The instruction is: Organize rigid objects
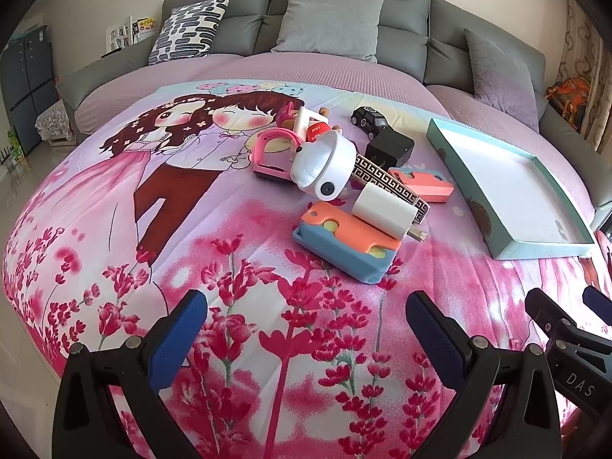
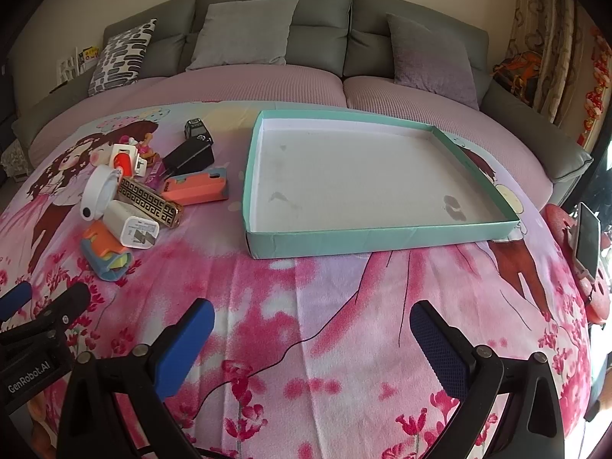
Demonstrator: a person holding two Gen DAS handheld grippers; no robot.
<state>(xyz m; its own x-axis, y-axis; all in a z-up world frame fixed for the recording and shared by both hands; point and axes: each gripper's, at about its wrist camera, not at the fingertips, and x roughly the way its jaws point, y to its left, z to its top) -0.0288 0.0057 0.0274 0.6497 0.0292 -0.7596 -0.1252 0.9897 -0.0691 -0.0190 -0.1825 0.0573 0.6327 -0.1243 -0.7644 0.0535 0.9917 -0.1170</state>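
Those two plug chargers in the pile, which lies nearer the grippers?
The white charger, resting on the orange-and-blue case. The black charger sits farther back, by the toy car.

1. Quilt: soft printed cloth, matt.
2. Tray: matt teal cardboard, creased.
3. Camera: glossy white plastic.
4. Charger: smooth white plastic.
5. Headboard: smooth grey leather-like.
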